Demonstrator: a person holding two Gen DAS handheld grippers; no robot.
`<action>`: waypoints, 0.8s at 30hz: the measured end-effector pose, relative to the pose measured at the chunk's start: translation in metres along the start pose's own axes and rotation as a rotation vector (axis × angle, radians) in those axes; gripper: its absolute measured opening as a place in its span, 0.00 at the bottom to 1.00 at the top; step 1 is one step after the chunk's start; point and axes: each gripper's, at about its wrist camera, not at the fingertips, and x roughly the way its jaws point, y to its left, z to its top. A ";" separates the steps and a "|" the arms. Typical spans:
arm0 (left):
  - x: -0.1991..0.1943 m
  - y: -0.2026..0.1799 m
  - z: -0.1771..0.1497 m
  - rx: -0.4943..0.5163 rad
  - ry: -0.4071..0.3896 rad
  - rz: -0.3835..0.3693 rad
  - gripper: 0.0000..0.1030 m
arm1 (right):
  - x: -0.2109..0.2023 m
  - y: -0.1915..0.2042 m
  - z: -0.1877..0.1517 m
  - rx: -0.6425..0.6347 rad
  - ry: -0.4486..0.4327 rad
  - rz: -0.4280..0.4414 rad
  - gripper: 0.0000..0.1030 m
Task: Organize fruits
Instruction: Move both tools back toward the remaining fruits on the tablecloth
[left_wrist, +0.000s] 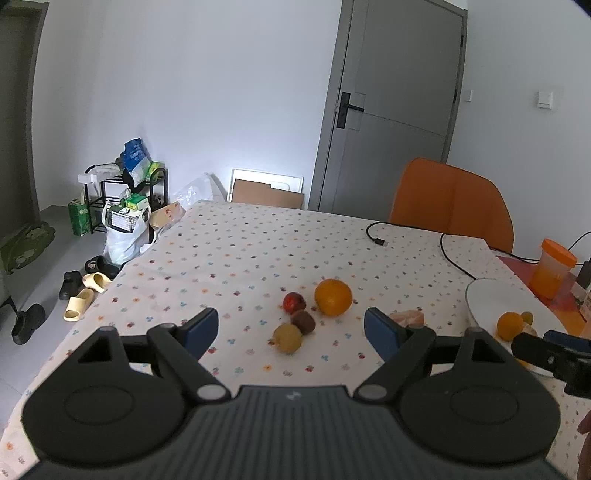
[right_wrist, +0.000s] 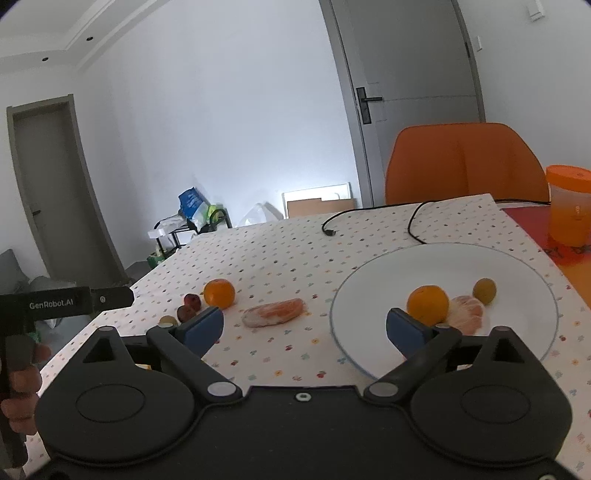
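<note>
- Lay loose on the dotted tablecloth (left_wrist: 236, 254) at mid-frame of the left wrist view: a big orange (left_wrist: 333, 297), a red fruit (left_wrist: 294, 302) just left of it, a brown fruit (left_wrist: 303, 321) below that, and a yellow fruit (left_wrist: 287, 338) lowest, the last three touching or nearly so.
- Sat ahead of the left gripper (left_wrist: 290, 329), in the gap between its blue pads (left_wrist: 201, 328), none of them gripped.
- Stood wide open, that left gripper, holding nothing.
- Lay at the right pad's tip in the same view: a peeled citrus piece (left_wrist: 406, 316), partly hidden behind the finger.
- Showed again in the right wrist view, left of centre: the same big orange (right_wrist: 219, 293), the peeled citrus piece (right_wrist: 275, 312) to its right, and the small fruits bunched at the left fingertip.
- Held on the white plate (right_wrist: 517, 266), right of centre in that view: a second orange (right_wrist: 427, 303), a peeled mandarin (right_wrist: 468, 313) touching it, and a small greenish-yellow fruit (right_wrist: 484, 290) just beyond.
- Stood wide open too, the right gripper (right_wrist: 305, 326), empty, its right pad over the plate's near left rim, just in front of the second orange.
- Seen farther off: a black cable (right_wrist: 373, 218) across the cloth, an orange-lidded cup (right_wrist: 569, 206) at the right edge, an orange chair (right_wrist: 465, 162) behind the table, a grey door (right_wrist: 410, 74) upper right.
- Seen at the left edge of the right wrist view: the person's hand (right_wrist: 22, 391) on the other gripper's handle.
</note>
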 end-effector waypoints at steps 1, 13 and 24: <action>-0.001 0.002 -0.001 -0.002 0.002 0.001 0.82 | 0.001 0.002 0.000 -0.001 0.004 0.002 0.93; -0.002 0.026 -0.009 -0.029 0.026 0.008 0.82 | 0.009 0.023 -0.007 -0.018 0.040 0.028 0.95; 0.012 0.037 -0.012 -0.044 0.054 -0.020 0.82 | 0.020 0.034 -0.009 -0.035 0.057 0.040 0.95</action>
